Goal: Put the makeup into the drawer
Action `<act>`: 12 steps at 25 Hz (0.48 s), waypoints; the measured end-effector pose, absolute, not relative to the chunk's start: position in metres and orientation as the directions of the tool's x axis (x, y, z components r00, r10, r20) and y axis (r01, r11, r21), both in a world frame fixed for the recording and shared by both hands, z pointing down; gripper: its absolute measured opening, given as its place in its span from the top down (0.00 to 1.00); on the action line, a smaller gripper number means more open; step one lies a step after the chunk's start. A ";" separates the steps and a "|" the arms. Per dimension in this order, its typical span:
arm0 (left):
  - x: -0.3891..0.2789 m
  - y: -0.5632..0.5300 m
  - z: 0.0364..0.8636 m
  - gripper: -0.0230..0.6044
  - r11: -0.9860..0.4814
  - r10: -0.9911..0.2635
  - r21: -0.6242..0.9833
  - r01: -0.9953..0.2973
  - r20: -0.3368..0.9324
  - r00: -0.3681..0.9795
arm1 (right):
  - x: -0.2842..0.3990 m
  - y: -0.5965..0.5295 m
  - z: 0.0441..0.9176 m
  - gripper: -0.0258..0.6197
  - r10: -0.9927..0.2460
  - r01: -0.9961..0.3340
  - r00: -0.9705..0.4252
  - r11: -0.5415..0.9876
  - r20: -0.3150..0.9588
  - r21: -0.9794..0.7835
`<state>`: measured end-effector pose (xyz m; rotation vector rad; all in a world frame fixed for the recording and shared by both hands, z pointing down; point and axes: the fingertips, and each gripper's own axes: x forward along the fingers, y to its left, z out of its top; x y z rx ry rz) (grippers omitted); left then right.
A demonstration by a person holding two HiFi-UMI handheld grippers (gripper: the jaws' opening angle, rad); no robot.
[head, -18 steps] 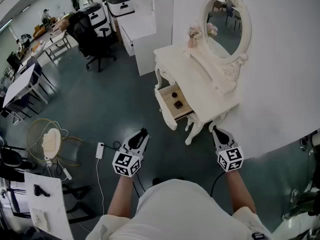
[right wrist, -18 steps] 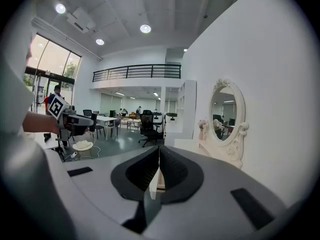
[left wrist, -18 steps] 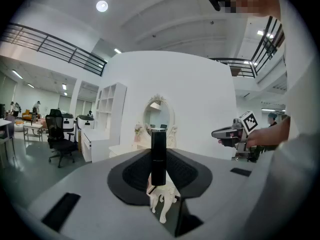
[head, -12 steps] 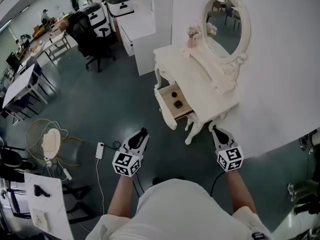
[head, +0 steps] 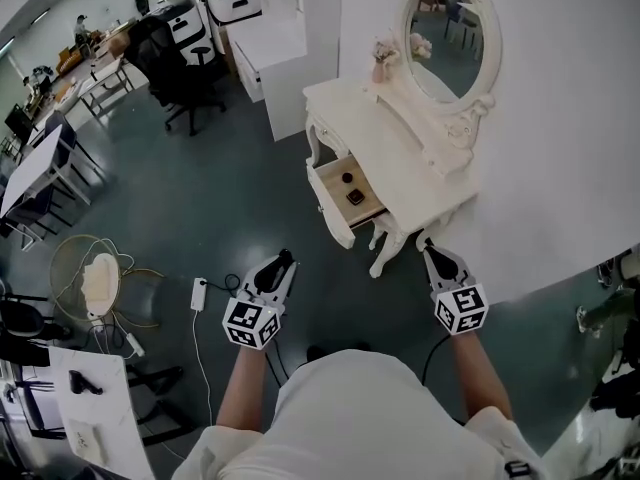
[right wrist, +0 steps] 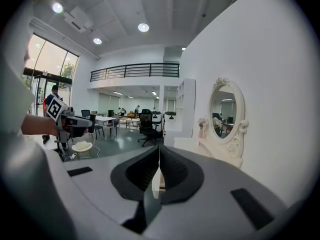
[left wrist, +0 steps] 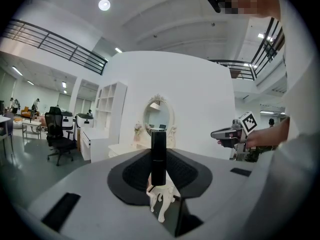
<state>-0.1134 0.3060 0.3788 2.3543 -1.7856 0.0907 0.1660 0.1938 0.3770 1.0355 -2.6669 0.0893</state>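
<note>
A black makeup stick [left wrist: 158, 156] stands upright between the jaws of my left gripper [head: 284, 260], which is shut on it. The gripper hovers over the floor, left of and below the white dressing table [head: 400, 158]. The table's drawer [head: 335, 211] is pulled open and holds two small dark items [head: 351, 189]. My right gripper [head: 424, 244] is shut with nothing in it, close to the table's near corner. In the right gripper view its jaws [right wrist: 159, 159] meet along a thin line. Each gripper shows in the other's view: the right gripper [left wrist: 230, 132] and the left gripper [right wrist: 70, 121].
An oval mirror [head: 445, 33] and a small pot of flowers [head: 383, 63] stand on the table against the white wall. A black office chair [head: 185, 73] and white cabinets [head: 275, 58] are beyond. A power strip with cables [head: 198, 293] and a round wire stand [head: 95, 278] sit on the floor at left.
The head view has shifted a little, so the table sits slightly higher and further left in frame. Both grippers keep their places, and the black stick stays in the left jaws.
</note>
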 end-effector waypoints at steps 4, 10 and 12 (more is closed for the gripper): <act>-0.121 0.309 0.382 0.80 -0.264 -0.946 0.118 -0.957 0.160 0.281 | 0.157 0.199 0.380 0.91 -0.650 -0.668 -0.703 0.743 0.289 0.043; -0.133 0.315 0.384 0.80 -0.282 -0.941 0.123 -0.951 0.157 0.299 | 0.142 0.207 0.382 0.91 -0.657 -0.678 -0.693 0.734 0.295 0.039; -0.137 0.317 0.384 0.80 -0.291 -0.939 0.123 -0.949 0.155 0.308 | 0.137 0.211 0.384 0.91 -0.661 -0.683 -0.689 0.729 0.297 0.037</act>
